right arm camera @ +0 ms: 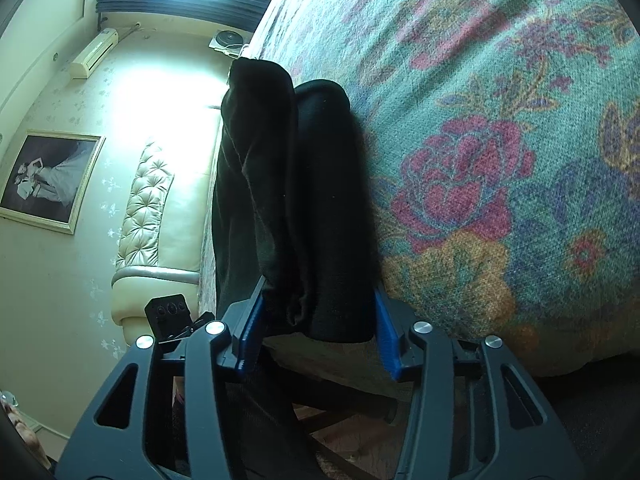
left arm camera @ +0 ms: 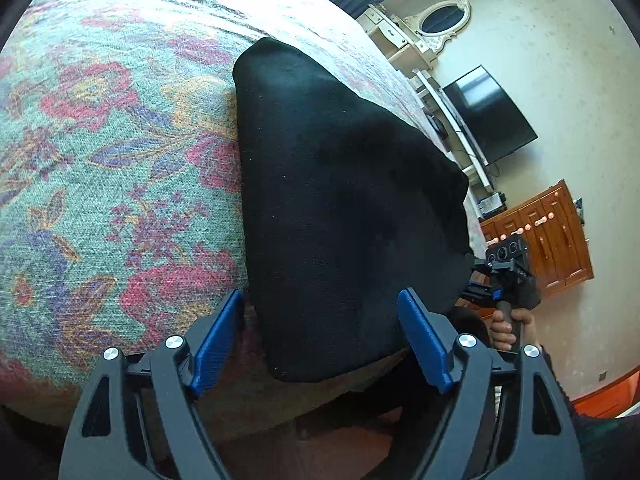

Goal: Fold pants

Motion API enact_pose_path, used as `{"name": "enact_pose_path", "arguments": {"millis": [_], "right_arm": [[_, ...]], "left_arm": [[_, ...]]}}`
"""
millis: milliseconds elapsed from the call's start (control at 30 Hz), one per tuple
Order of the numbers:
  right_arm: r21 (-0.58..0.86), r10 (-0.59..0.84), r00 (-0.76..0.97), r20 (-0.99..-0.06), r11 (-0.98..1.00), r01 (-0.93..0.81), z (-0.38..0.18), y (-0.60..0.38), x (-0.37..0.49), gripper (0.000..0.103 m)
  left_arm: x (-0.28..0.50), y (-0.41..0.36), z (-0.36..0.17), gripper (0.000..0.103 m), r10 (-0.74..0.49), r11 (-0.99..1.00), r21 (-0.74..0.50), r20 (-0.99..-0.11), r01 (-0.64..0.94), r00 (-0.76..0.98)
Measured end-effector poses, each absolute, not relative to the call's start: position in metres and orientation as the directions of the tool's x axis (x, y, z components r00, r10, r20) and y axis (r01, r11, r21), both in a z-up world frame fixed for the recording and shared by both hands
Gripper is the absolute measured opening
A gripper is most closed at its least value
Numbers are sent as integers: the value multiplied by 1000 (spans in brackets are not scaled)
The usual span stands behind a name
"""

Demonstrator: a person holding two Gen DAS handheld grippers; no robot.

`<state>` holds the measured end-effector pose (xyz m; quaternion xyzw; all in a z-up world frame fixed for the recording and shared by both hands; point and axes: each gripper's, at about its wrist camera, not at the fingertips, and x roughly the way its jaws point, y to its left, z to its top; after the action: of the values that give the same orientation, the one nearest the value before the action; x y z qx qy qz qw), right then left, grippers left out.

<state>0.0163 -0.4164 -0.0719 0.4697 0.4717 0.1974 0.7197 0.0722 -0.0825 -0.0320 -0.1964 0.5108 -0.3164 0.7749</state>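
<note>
Black pants (left arm camera: pixel 340 180), folded into a thick bundle, lie on a floral bedspread (left arm camera: pixel 100 140) near its front edge. My left gripper (left arm camera: pixel 320 296) is open wide, astride the bundle's near end, and its blue pads (left arm camera: pixel 216 344) stand clear of the cloth. In the right wrist view the pants (right arm camera: pixel 320 180) show as two stacked folds. My right gripper (right arm camera: pixel 319 288) straddles their near end; the cloth fills the gap from pad to pad and looks loose, not pinched. The right gripper (left arm camera: pixel 508 276) also shows in the left view, held by a hand (left arm camera: pixel 508 328) beside the pants.
The bedspread (right arm camera: pixel 500 160) spreads far beyond the pants. Off the bed stand a TV (left arm camera: pixel 488 116), a wooden cabinet (left arm camera: pixel 552 236) and a mirrored dresser (left arm camera: pixel 440 20). On the other side are a cream tufted headboard (right arm camera: pixel 148 208) and a framed picture (right arm camera: pixel 48 180).
</note>
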Motion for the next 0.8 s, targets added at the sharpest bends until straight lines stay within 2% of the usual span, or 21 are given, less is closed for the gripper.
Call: {"name": "enact_pose_path", "arguments": {"millis": [133,233,300,333,567,800], "right_arm": [[828,691,488,-533,546,131,-55,-420,16,61],[819,669,524,-527,563,106,-40,-429,21,66],[824,663,546,-512,559,94,-34,-434,29,77],[827,664,552,-505,556,87,-33,-435,36,78],[827,672,529,-518,553,106,-50,-437,91,80],[843,704,511,-493,532,80,-52,-425,128,82]], "left_arm": [[71,-85,-21,79,-626,778,-548,-710,306,321],[76,-82,-14,84,-606,795,-521,-711,312,357],[84,-82,-12,84,-587,809,-497,-716,313,379],[88,-83,-12,85,-582,813,-491,-717,315,384],[122,-102,-18,84,-573,818,-471,-720,331,391],[145,-111,-24,84,-563,822,-446,-730,354,387]]}}
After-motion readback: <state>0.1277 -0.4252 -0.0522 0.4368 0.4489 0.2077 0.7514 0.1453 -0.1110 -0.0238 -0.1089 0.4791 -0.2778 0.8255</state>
